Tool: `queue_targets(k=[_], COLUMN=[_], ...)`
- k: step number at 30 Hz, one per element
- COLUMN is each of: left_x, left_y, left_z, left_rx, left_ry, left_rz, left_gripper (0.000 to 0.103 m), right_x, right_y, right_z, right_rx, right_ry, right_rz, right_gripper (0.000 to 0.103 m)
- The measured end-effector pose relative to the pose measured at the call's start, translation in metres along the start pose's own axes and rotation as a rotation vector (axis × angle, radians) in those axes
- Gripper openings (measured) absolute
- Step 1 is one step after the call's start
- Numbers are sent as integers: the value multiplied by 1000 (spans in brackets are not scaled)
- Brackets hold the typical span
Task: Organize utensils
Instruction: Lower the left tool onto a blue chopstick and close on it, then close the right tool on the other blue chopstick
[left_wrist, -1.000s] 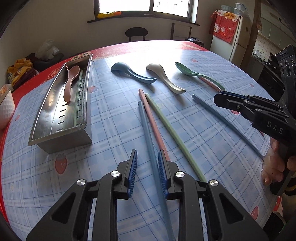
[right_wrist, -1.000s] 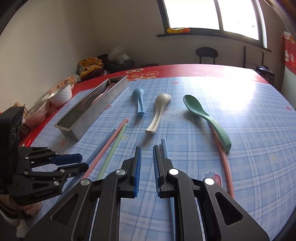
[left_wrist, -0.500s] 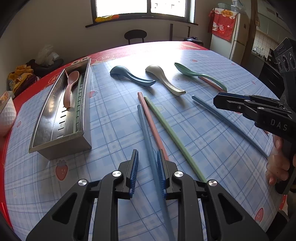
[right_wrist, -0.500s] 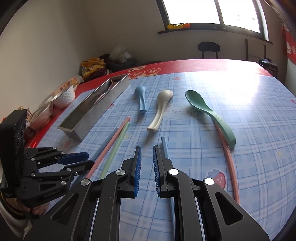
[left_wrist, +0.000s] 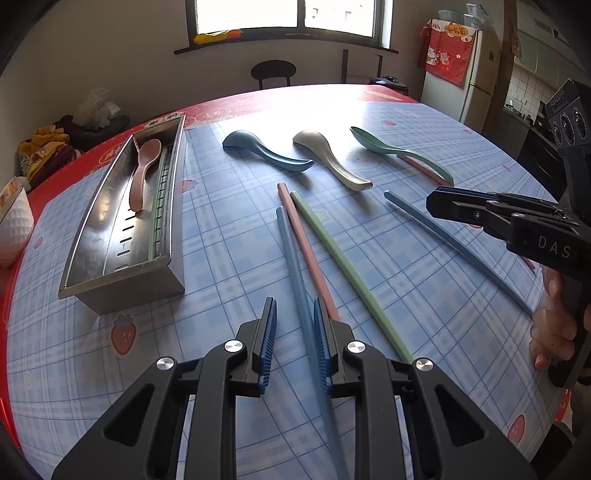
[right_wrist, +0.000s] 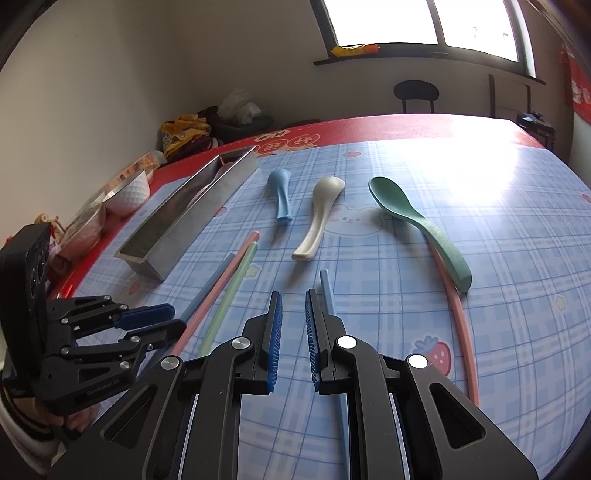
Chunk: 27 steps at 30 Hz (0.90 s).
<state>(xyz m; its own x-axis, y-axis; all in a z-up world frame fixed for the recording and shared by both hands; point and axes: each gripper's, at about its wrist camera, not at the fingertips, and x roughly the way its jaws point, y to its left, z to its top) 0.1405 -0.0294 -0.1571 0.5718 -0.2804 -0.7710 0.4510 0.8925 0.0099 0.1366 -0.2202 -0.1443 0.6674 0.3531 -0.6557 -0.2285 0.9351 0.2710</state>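
Note:
A steel utensil tray (left_wrist: 92, 273) (right_wrist: 207, 206) lies at the left with a pink spoon (left_wrist: 144, 170) and a green chopstick (left_wrist: 157, 218) in it. Blue (left_wrist: 266, 153), cream (left_wrist: 332, 162) and green (left_wrist: 399, 151) spoons lie on the table. Blue (left_wrist: 295, 273), pink (left_wrist: 306, 251) and green (left_wrist: 347, 269) chopsticks lie side by side. Another blue chopstick (right_wrist: 327, 288) and a pink one (right_wrist: 458, 306) lie to the right. My left gripper (left_wrist: 294, 314) is open, straddling the blue chopstick. My right gripper (right_wrist: 293, 299) is slightly open and empty, its right finger over the other blue chopstick.
A white dimpled bowl (left_wrist: 13, 229) (right_wrist: 129, 190) and snack containers stand past the tray at the table's left edge. The table has a blue checked cloth with a red border (left_wrist: 295, 96). A stool (left_wrist: 273, 72), fridge (left_wrist: 458, 74) and clothes pile stand beyond.
My left gripper has drawn back and risen slightly along the blue chopstick. The right gripper has held nearly still, drifting back a little. No utensil has moved.

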Motion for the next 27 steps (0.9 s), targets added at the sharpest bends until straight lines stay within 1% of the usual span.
queue_targets(k=[2, 6, 11, 14, 16, 19, 21, 23, 27], left_x=[0, 0, -1, -8, -10, -13, -15, -16, -19], left_y=[-1, 1, 3, 7, 11, 13, 14, 15, 18], left_z=[0, 0, -1, -2, -2, -1, -1, -1, -3], left_rx=[4, -5, -25, -47, -64, -74, -78, -85, -95], left_ry=[-1, -2, -7, -41, -47, -59, -70, -79, -93], left_rz=[4, -2, -1, -18, -22, -24, -25, -24, -32], left_gripper=[14, 13, 7, 6, 6, 6, 6, 6, 6], right_x=[0, 1, 3, 4, 7, 8, 7, 3, -1], right_y=[1, 1, 2, 2, 4, 7, 8, 6, 5], right_z=[0, 0, 0, 0, 0, -1, 0, -1, -2], right_rx=[-1, -2, -2, -6, -14, -26, -18, -6, -22], right_ry=[2, 3, 7, 11, 21, 24, 8, -8, 30], right_rz=[1, 0, -1, 2, -4, -29, -66, -80, -102], right_gripper=[14, 14, 14, 14, 14, 14, 14, 14, 14])
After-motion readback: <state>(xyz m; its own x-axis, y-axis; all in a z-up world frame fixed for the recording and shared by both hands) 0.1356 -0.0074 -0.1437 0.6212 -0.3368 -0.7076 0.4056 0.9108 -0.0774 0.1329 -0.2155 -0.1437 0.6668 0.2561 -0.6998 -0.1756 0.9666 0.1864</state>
